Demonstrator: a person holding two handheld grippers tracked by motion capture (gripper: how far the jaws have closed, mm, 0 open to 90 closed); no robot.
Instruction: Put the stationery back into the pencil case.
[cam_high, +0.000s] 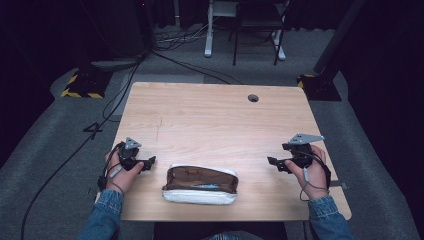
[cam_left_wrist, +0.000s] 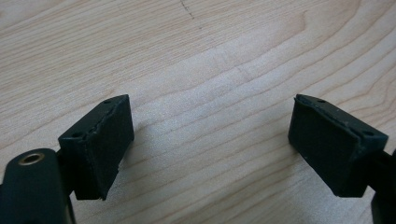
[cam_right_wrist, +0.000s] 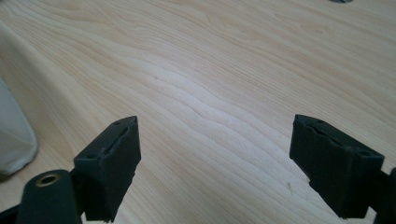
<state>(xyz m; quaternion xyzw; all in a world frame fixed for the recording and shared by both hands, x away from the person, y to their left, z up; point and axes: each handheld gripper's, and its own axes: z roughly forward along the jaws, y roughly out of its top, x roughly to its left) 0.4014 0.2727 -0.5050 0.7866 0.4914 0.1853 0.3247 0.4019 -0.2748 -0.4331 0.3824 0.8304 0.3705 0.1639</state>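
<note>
A white pouch (cam_high: 200, 185) with a brown open top lies near the front edge of the wooden table (cam_high: 210, 120); something blue shows inside it. My left gripper (cam_high: 151, 161) rests on the table just left of the pouch, pointing toward it. In the left gripper view its jaws stand wide apart over bare wood, so my left gripper (cam_left_wrist: 210, 144) is open and holds nothing. To the right of the pouch, my right gripper (cam_high: 271, 162) points left at it from a short way off. In its own view my right gripper (cam_right_wrist: 215, 161) is open and empty, with the pouch's white edge (cam_right_wrist: 14, 140) at far left.
A round cable hole (cam_high: 253, 98) sits near the table's far edge. Beyond the table are furniture legs (cam_high: 209, 30), floor cables (cam_high: 120, 85) and a yellow-and-black striped base (cam_high: 82, 85). The person's denim sleeves (cam_high: 107, 210) enter from the bottom.
</note>
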